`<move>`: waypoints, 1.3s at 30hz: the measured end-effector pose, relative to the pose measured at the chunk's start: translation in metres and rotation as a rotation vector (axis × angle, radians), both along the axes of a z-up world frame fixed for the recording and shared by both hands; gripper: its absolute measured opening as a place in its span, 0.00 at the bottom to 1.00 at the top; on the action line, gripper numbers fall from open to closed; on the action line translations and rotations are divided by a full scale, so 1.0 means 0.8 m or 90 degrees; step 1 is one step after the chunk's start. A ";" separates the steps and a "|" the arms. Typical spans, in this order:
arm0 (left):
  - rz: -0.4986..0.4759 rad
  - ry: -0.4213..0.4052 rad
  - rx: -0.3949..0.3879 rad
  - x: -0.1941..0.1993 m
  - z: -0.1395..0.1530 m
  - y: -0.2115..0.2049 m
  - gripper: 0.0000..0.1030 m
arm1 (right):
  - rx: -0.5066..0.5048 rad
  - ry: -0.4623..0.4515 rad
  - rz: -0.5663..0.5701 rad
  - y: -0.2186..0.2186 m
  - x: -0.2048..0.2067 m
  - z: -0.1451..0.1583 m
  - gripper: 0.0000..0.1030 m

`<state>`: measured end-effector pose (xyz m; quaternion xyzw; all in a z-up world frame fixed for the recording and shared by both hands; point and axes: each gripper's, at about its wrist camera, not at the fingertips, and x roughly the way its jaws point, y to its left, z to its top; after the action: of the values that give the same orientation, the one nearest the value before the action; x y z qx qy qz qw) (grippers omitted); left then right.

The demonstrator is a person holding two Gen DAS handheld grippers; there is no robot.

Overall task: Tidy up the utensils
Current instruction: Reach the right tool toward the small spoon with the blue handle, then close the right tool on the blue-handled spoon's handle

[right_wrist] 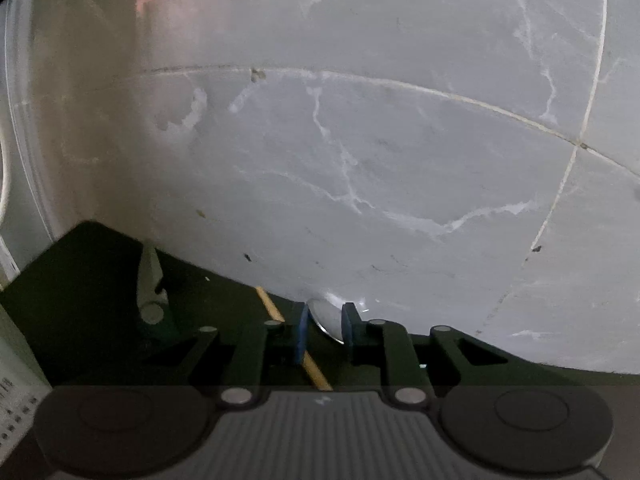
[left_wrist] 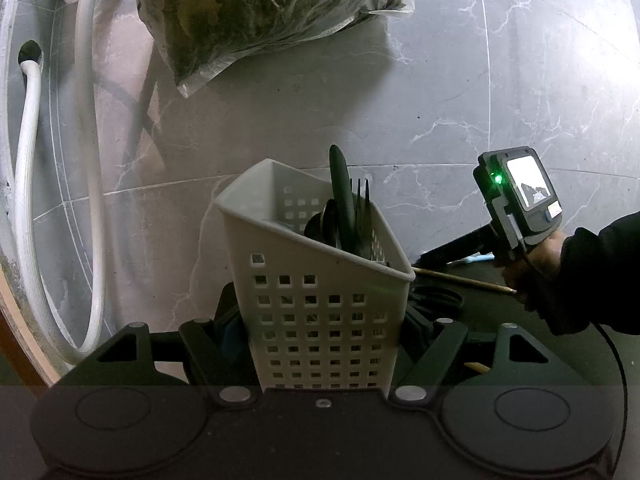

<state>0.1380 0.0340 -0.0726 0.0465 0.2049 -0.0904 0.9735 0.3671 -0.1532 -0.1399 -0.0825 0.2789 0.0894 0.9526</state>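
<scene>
My left gripper [left_wrist: 320, 320] is shut on a white perforated utensil basket [left_wrist: 316, 304] and holds it upright. In the basket stand a dark fork [left_wrist: 362, 208], a dark-handled utensil [left_wrist: 342, 196] and spoons. My right gripper [right_wrist: 325, 328] has its blue pads [right_wrist: 301, 336] closed around a metal spoon [right_wrist: 326, 314], just above the dark mat [right_wrist: 80, 280]. A wooden chopstick [right_wrist: 292, 340] lies on the mat under the right gripper; it also shows in the left wrist view [left_wrist: 464, 280]. The right gripper's body [left_wrist: 516, 204] is to the right of the basket.
A grey-handled utensil [right_wrist: 150, 280] lies on the mat at the left. Black scissors [left_wrist: 436, 300] lie by the basket. A marble-tile wall [left_wrist: 440, 80] rises behind. White hoses [left_wrist: 28, 160] hang at the left and a plastic bag of greens [left_wrist: 260, 8] hangs above.
</scene>
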 end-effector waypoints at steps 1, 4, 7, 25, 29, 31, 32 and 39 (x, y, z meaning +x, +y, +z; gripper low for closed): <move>0.000 0.000 0.000 0.000 0.000 0.000 0.74 | -0.021 -0.003 -0.001 0.001 0.000 -0.004 0.19; 0.001 0.000 0.000 0.000 0.000 0.000 0.74 | -0.079 -0.008 0.005 0.007 0.001 -0.008 0.19; 0.002 0.000 0.000 0.001 0.000 0.000 0.74 | -0.144 -0.018 0.002 0.013 0.003 -0.014 0.19; 0.005 0.000 0.001 0.001 0.000 -0.001 0.74 | 0.014 0.041 -0.040 -0.056 0.025 -0.021 0.39; 0.005 0.000 0.001 0.000 0.000 -0.001 0.75 | 0.024 0.041 -0.038 -0.071 0.025 -0.024 0.22; 0.005 0.000 0.001 0.001 0.000 -0.001 0.75 | 0.024 0.043 -0.038 -0.076 0.026 -0.023 0.19; 0.005 0.000 0.001 0.001 0.000 -0.001 0.75 | 0.020 0.044 -0.038 -0.078 0.028 -0.023 0.18; 0.004 0.000 0.001 0.001 0.000 -0.001 0.75 | -0.059 0.028 -0.039 -0.080 0.014 -0.013 0.12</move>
<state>0.1389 0.0335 -0.0730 0.0467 0.2054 -0.0874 0.9736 0.3785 -0.2169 -0.1506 -0.1162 0.3063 0.0488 0.9436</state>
